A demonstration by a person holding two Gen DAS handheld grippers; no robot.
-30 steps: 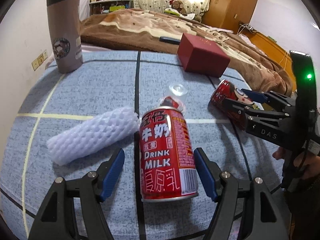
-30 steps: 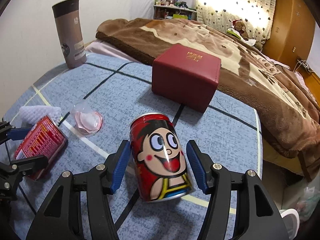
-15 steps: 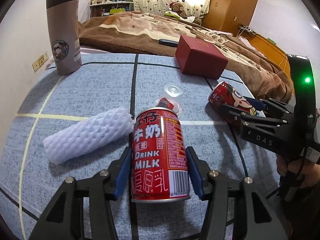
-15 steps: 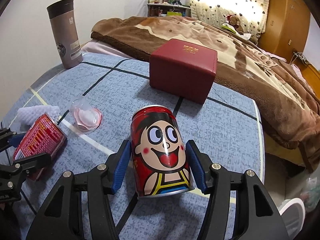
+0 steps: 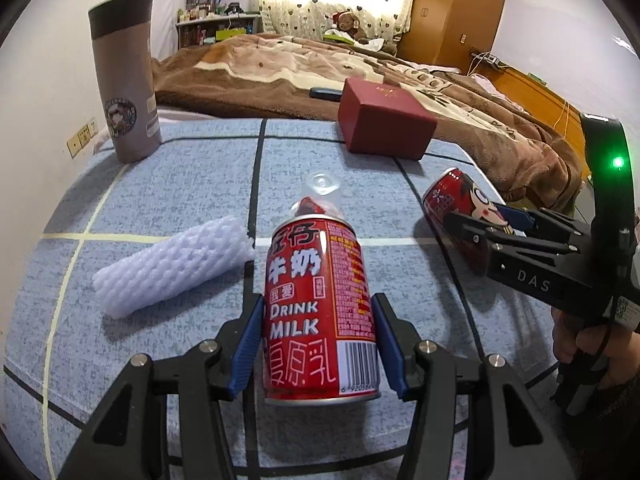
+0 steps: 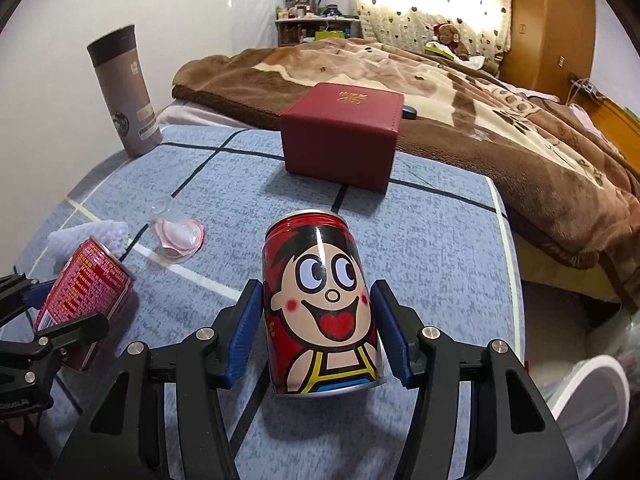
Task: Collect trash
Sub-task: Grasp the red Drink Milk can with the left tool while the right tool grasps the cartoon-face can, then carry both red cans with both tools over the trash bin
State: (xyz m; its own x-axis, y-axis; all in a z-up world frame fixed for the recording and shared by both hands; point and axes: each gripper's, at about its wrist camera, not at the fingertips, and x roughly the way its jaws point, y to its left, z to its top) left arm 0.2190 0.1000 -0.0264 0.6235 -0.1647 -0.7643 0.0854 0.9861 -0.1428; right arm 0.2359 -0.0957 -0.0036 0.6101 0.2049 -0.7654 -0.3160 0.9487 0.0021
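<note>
Item: milk can (image 5: 320,312), red, upright on the blue table (image 5: 180,184); your left gripper (image 5: 320,344) has just closed on it, both blue pads pressed to its sides
Item: cartoon can (image 6: 320,312), red with a smiling face, upright, to the right of the milk can and near it; your right gripper (image 6: 320,332) has closed in a little, and its pads sit against the can's sides
Item: foam sleeve (image 5: 172,268), white mesh, lying just left of the milk can
Item: clear cup (image 5: 320,196), on its side with a reddish lid, directly beyond the milk can
Item: red box (image 5: 384,124), beyond the milk can to the right, at the table's far edge
Item: tumbler (image 5: 126,80), grey-brown, upright, beyond the milk can to the left, at the far corner
Item: your hand (image 5: 580,344), on the right gripper's handle
</note>
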